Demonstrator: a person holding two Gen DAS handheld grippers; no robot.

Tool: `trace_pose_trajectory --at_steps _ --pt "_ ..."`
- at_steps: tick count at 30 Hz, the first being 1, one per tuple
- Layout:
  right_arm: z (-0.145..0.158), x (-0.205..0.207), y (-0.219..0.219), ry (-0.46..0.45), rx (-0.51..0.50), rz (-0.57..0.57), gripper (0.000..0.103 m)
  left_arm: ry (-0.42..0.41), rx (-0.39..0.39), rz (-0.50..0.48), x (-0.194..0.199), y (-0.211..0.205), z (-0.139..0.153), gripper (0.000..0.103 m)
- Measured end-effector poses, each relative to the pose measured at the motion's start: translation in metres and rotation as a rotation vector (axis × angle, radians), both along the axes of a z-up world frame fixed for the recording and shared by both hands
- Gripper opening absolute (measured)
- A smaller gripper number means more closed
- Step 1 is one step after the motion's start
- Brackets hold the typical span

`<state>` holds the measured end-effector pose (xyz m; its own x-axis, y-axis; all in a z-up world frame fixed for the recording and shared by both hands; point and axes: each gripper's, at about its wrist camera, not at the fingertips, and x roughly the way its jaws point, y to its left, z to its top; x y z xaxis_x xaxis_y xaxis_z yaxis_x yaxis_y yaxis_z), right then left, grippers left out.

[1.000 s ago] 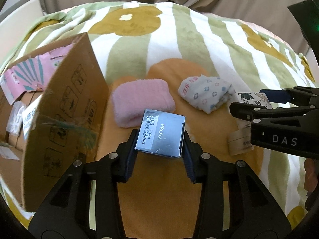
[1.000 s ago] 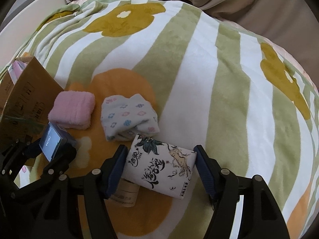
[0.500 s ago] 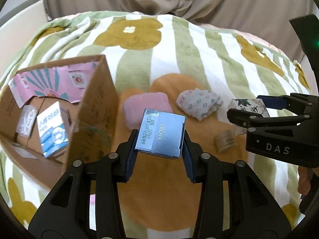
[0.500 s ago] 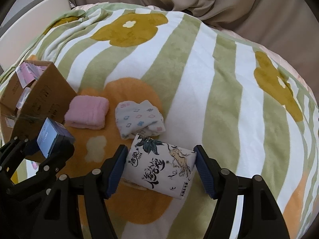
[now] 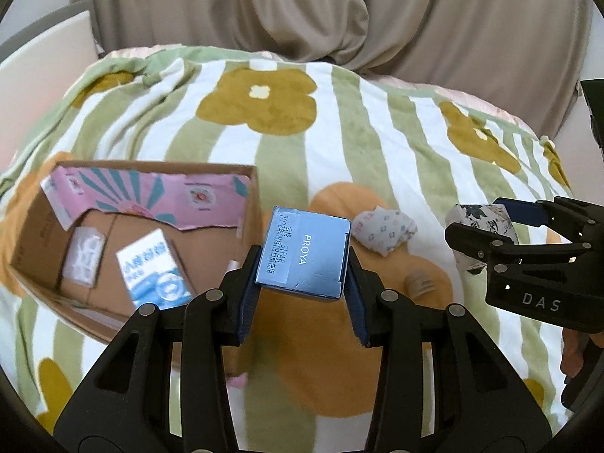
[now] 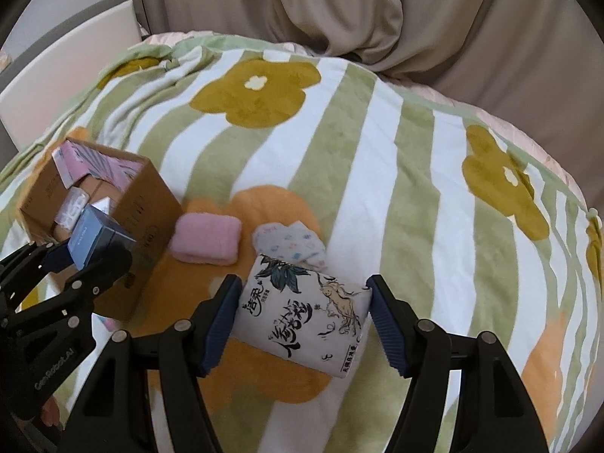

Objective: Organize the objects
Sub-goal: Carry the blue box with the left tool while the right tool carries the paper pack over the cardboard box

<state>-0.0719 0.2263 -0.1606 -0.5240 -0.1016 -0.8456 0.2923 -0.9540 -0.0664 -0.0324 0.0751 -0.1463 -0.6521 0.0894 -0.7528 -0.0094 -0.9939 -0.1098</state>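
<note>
Farthest left on the striped, flowered blanket (image 6: 396,173) stands one open cardboard box (image 5: 249,226), its inner wall lined with a torn pink printed sheet (image 5: 151,196). Inside it lie two things that can be made out: a clear plastic packet (image 5: 83,256) and, beside it, a blue-and-white carton (image 5: 151,271). Next comes the left gripper (image 5: 302,260), its two blue pads clamped on the sides of one blue box (image 5: 305,253) with white lettering, held in the air just beside the cardboard box's near corner, above the orange patch of the blanket. In the right wrist view the same blue box (image 6: 94,241) shows in front of the cardboard box (image 6: 147,211) opening. To the right of the cardboard box, on the blanket, lie two folded cloths close together but apart: one pink towel (image 6: 205,239) and one white cloth with small flowers (image 6: 288,243). Near them in the left wrist view lies one small tan round piece (image 5: 419,283); what it is cannot be told. Farthest right, the right gripper (image 6: 304,317) has its pads pressed on the two ends of one white tissue pack (image 6: 302,313) printed with dark leaves and brush writing, lifted clear of the blanket; the pack (image 5: 479,230) also shows in the left wrist view. A beige curtain (image 5: 377,19) hangs behind the bed.
</note>
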Motion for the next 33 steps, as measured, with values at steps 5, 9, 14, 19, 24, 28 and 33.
trace_pose_trajectory --at_steps 5,9,14,19,24,28,33 --pt "0.017 0.008 -0.02 0.017 -0.018 -0.005 0.063 0.009 0.0 -0.002 0.005 -0.025 0.016 0.037" --pt "0.028 0.011 -0.039 0.024 -0.032 -0.002 0.063 0.017 -0.008 0.007 0.008 -0.048 0.027 0.037" --pt "0.038 0.011 -0.074 0.033 -0.043 0.024 0.063 0.026 -0.022 0.029 0.012 -0.087 0.037 0.037" --pt "0.041 0.008 -0.113 0.038 -0.054 0.055 0.063 0.032 -0.039 0.059 0.012 -0.131 0.041 0.037" --pt "0.041 0.005 -0.149 0.038 -0.059 0.085 0.063 0.03 -0.048 0.088 0.01 -0.172 0.041 0.037" --pt "0.038 0.003 -0.177 0.033 -0.059 0.111 0.063 0.023 -0.053 0.107 0.008 -0.201 0.037 0.037" --pt "0.029 -0.002 -0.209 0.022 -0.063 0.13 0.063 0.005 -0.047 0.123 0.004 -0.233 0.024 0.037"
